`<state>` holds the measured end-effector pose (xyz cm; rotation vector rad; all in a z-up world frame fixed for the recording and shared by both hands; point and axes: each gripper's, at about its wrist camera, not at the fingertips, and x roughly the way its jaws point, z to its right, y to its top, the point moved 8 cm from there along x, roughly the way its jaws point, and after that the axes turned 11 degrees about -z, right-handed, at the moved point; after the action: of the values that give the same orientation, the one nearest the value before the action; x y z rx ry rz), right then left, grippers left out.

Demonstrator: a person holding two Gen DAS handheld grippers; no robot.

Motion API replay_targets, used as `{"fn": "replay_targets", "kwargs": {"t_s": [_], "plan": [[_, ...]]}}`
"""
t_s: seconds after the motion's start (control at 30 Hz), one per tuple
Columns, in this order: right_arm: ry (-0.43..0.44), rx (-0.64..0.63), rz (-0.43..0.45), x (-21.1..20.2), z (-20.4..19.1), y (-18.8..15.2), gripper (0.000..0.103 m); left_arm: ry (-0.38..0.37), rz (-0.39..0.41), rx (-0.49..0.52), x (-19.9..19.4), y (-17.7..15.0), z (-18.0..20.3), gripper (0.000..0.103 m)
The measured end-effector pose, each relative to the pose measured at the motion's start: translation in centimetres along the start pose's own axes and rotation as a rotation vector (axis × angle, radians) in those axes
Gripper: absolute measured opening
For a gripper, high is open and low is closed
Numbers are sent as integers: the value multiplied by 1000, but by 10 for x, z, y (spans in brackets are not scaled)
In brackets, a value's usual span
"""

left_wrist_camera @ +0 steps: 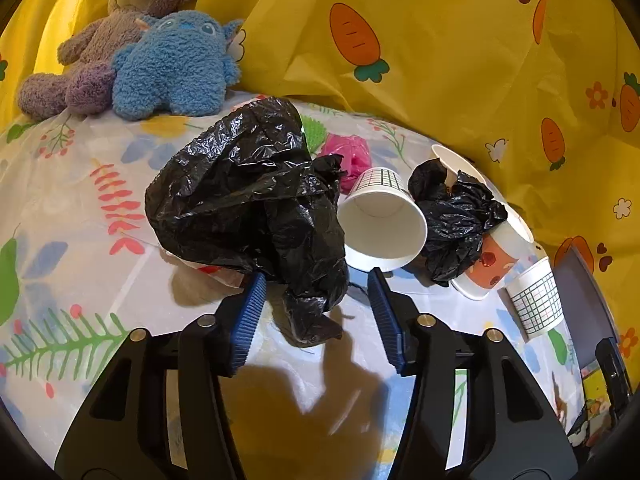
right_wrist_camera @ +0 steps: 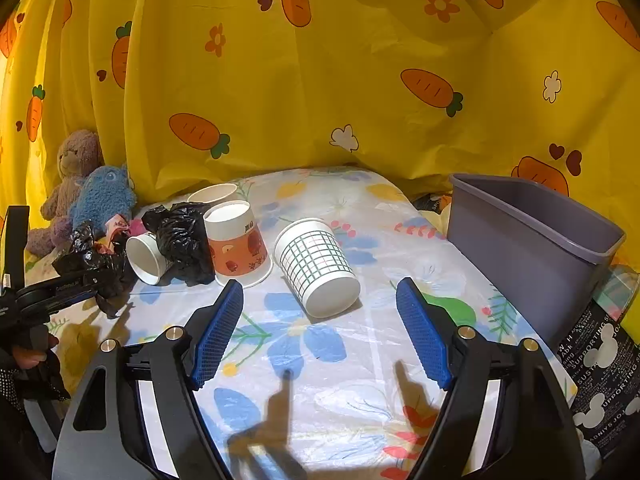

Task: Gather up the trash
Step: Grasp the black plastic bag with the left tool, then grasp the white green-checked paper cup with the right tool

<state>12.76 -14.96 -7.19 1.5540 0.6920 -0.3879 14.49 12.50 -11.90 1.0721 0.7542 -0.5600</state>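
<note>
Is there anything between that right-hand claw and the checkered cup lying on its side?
Nothing visible. The right gripper stands open, and only bare floral tablecloth lies between its fingers and the checkered cup. The orange cup sits to the cup's left, off that path.

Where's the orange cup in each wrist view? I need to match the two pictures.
Left wrist view: orange cup at right of centre, upside down, partly behind the small black bag.
Right wrist view: orange cup left of centre, upside down, between the small black bag and the checked cup.
Shared landmark: the blue plush by the yellow curtain.
</note>
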Motion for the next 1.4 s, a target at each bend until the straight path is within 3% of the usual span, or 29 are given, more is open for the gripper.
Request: {"fn": "replay_targets", "kwargs": {"t_s": [0.07, 0.2, 0.67, 1.0, 1.4], "plan": [[2, 0, -4, 3, 0, 0, 77, -21, -12, -1, 4, -1, 1, 25], [8, -2, -11, 7, 2, -1, 77, -38, -15, -10, 6, -4, 0, 19], [28, 11, -92, 42, 6, 10, 77, -248, 149, 113, -89, -5, 54, 18], [13, -41, -185, 79, -5, 21, 74, -208, 147, 151, -82, -4, 67, 18], [61, -13, -286, 103, -2, 17, 55, -188, 125, 272, -67, -23, 110, 18]]}}
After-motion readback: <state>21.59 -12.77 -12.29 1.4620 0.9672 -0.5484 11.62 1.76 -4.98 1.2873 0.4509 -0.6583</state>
